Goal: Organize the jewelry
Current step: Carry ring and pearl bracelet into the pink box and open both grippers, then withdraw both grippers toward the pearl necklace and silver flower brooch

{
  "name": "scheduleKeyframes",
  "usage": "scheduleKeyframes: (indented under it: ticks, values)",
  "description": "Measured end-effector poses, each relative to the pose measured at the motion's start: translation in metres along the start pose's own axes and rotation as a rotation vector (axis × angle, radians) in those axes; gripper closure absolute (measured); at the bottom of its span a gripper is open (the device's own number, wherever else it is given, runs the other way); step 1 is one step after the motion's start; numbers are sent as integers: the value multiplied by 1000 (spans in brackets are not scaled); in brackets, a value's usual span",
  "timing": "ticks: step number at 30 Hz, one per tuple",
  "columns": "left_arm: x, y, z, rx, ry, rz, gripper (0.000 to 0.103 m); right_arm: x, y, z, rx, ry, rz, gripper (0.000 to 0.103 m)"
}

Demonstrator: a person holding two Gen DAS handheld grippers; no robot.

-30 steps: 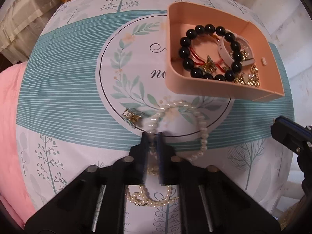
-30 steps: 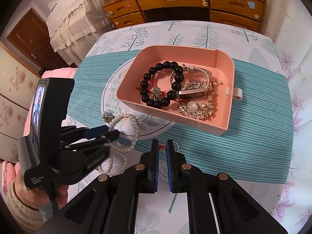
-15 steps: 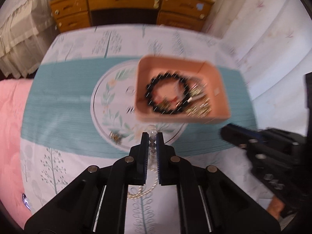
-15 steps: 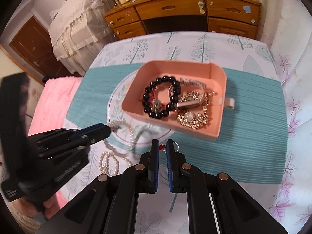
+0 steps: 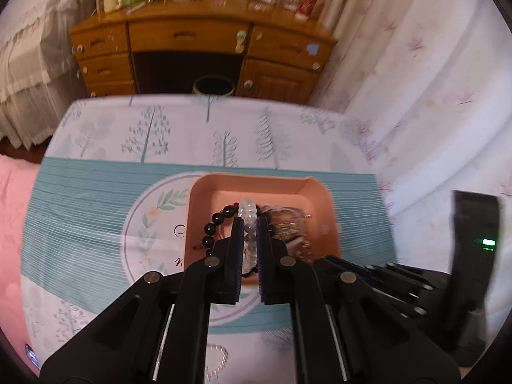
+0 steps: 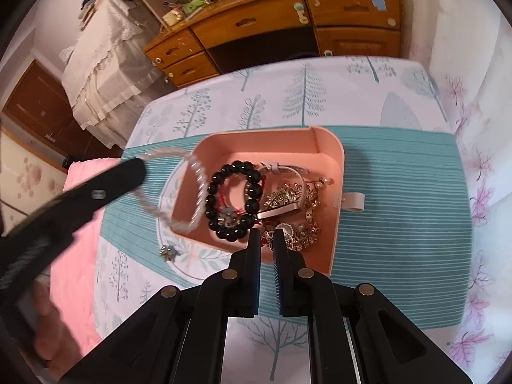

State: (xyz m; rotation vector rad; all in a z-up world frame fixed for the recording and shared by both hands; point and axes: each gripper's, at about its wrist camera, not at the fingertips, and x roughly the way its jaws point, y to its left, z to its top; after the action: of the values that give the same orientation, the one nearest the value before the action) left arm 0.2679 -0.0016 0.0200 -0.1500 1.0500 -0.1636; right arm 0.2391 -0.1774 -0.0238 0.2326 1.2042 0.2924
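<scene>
- Progress: well along, by the look of it; pink tray at frame centre of the right wrist view already holding a black bead bracelet, a white strap watch and a tangle of gold chains.
- Left tongs pinched on a pearl necklace; strand visible between the two pads at centre of the left wrist view, over the tray; in the right wrist view, same tongs reaching in from the left edge, with the necklace drooping in a loop across the tray's left wall; lower end blurred, so contact with the tray floor impossible to judge.
- Right tongs pressed nearly together at lower centre, over the tray's near edge; something small and red visible in the narrow gap at the tips, but no telling whether held or merely lying behind in the tray.
- Left to do, as judged: lowering and releasing the pearls inside the tray; then a small dark gold trinket lying on the patterned cloth of the desk, just outside the tray's lower left corner.
- Faint pearl-like loop at bottom centre of the left wrist view, under the tongs; too blurred to say whether the necklace's trailing end or a separate piece.
</scene>
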Motion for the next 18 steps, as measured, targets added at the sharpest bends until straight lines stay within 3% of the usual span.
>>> scheduleKeyframes:
  ticks: [7,9,11,13,18]
  values:
    - [62,17,-16,18,125,89,97,24,-10,1,28,35,-8,95]
    - [65,19,-19,39,144,96,88,26,-12,1,41,37,6,92]
    - [61,19,-23,53,137,90,63,27,-15,0,58,38,21,83]
    - [52,18,-27,74,106,94,52,26,-16,-2,66,32,32,79]
    - [32,20,-32,61,90,60,52,17,-12,-7,61,14,44,79]
